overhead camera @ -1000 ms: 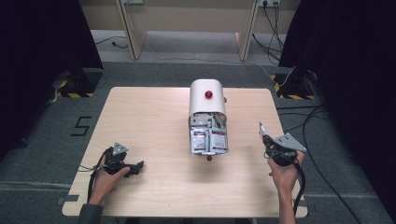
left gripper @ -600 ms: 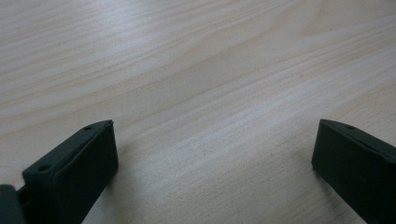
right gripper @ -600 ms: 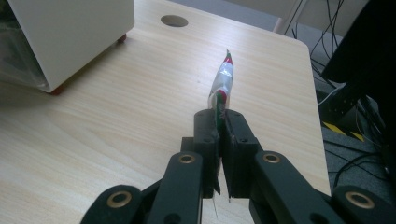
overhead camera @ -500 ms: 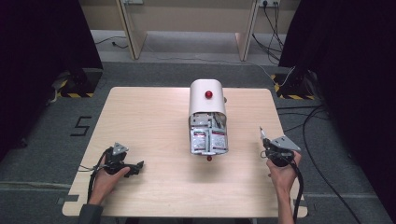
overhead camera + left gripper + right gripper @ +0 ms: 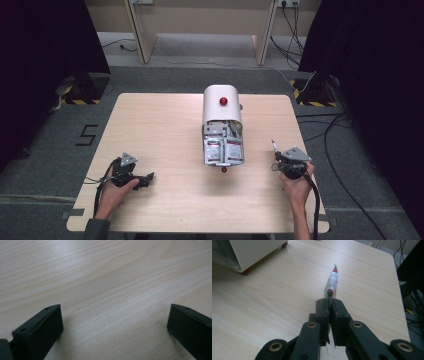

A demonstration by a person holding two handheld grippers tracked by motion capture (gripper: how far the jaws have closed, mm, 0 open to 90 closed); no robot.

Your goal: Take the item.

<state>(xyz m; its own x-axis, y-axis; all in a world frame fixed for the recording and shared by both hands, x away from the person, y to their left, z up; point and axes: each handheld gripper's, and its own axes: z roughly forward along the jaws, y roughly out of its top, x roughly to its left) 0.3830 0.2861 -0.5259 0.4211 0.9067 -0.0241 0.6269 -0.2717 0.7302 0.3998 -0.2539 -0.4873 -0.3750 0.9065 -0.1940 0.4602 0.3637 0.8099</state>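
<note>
My right gripper [image 5: 329, 312] is clamped on the bottom edge of a thin foil sachet [image 5: 331, 286], red, white and green, which stands up edgewise from the jaws over the near right part of the tabletop [image 5: 165, 125]. The hold looks shallow to me: only the lowest strip of the packet sits between the pads, so a quick swing or a twist of my wrist could let it pivot, slide out and drop flat on the wood, where a thin packet would be awkward to pick up again. If I squeeze harder to be safe, I risk creasing or bursting the seal. My left gripper [image 5: 131, 175] rests low on the near left of the tabletop with its jaws spread wide and nothing between them [image 5: 112, 325], too far off to catch a slip. Farther in, at the middle, stands the white dispenser box [image 5: 221, 102] with a red knob on top and its open front [image 5: 223, 147] packed with similar sachets; if I carry my packet toward it, the floppy free tip may snag on the opening's edge or knock the stored ones out, and a bump from my gripper could shove the box on its small red feet.
</note>
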